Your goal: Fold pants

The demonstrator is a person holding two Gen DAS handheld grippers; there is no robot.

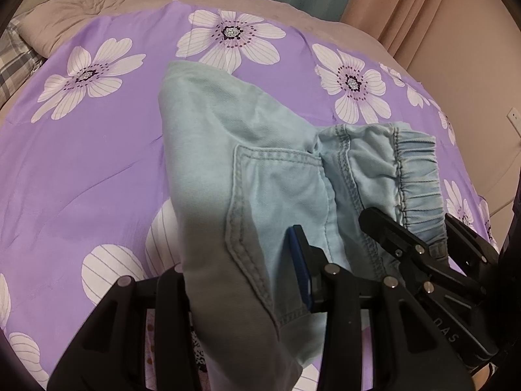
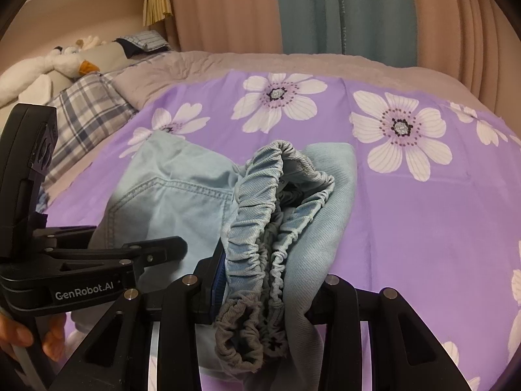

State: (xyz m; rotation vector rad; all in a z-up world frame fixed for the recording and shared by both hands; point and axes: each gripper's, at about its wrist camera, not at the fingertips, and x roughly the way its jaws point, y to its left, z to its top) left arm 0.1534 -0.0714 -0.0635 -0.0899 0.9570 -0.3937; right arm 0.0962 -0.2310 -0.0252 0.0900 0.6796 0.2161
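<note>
Light blue denim pants [image 1: 228,169] lie bunched on a purple floral bedspread [image 1: 81,163]. My left gripper [image 1: 247,280] is shut on the pants near a back pocket [image 1: 280,189], with the cloth draped between its fingers. My right gripper [image 2: 260,293] is shut on the gathered elastic waistband [image 2: 257,228], which shows at the right in the left wrist view [image 1: 420,176]. The right gripper appears there too [image 1: 420,247], and the left one appears in the right wrist view [image 2: 156,251]. Both hold the pants slightly lifted, close together.
A plaid pillow [image 2: 81,110] and plush toys [image 2: 49,65] lie at the bed's left end. A grey-pink blanket [image 2: 228,62] borders the bedspread's far edge. Pink and teal curtains [image 2: 325,6] hang behind the bed. Bedspread extends to the right [image 2: 423,228].
</note>
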